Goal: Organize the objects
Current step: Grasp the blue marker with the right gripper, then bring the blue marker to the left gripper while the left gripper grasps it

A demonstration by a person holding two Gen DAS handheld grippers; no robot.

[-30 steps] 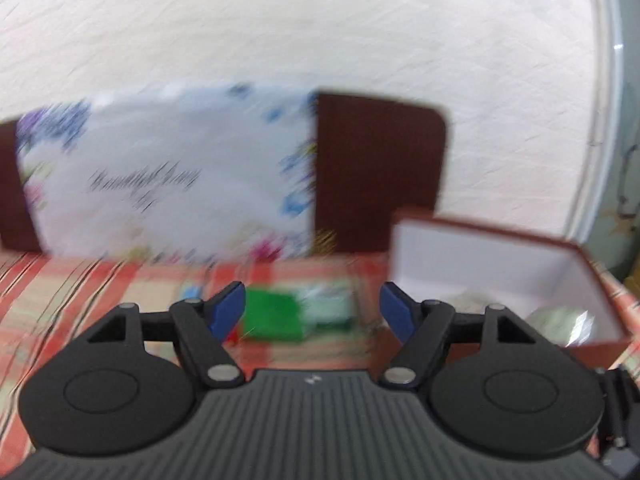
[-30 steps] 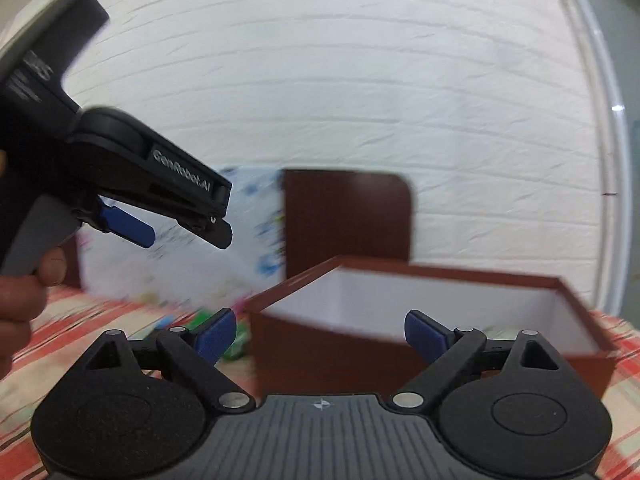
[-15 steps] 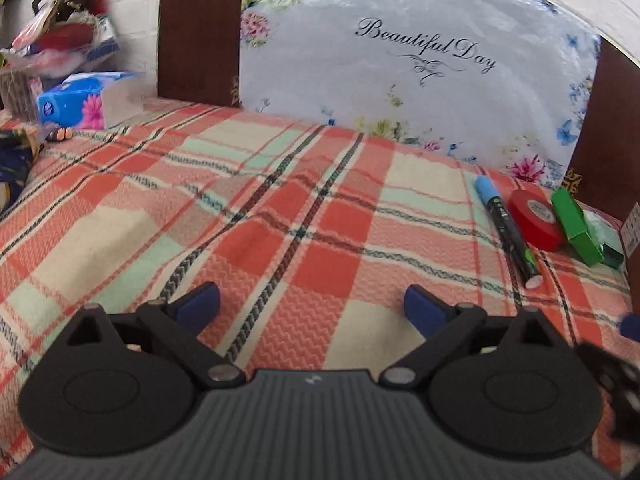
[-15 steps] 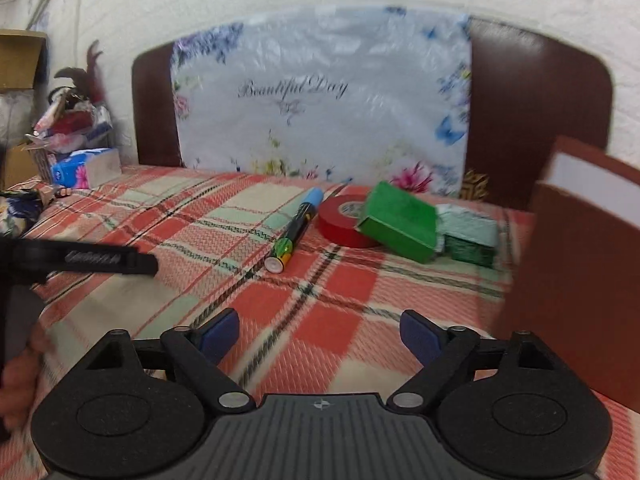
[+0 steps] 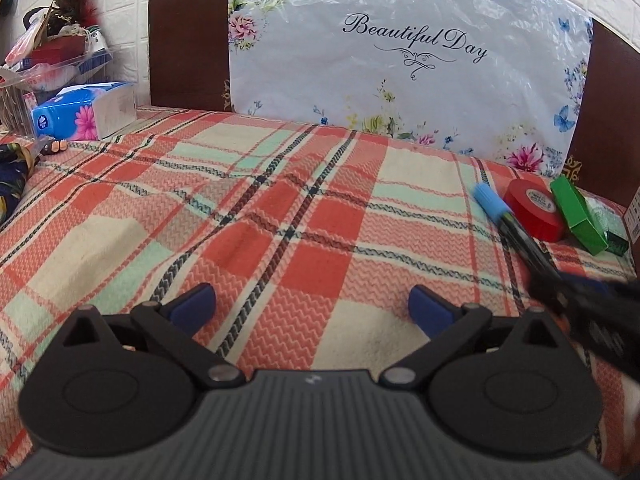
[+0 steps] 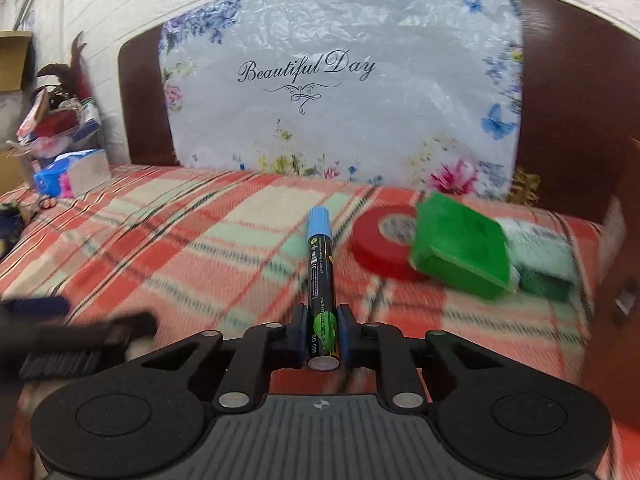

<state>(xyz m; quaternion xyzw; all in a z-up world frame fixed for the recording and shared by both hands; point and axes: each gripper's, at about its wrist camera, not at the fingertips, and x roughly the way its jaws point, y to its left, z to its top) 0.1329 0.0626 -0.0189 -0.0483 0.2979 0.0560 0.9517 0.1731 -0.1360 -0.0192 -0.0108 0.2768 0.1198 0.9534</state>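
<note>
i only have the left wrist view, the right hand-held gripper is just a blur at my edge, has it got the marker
Observer: Yes. The right hand-held gripper has just closed, and its pads clamp the marker at the green-labelled rear end.
Operator: ok, anywhere to drop it on that side
Observer: A brown box stands at the far right, past the green box. Its opening is out of frame.
</note>
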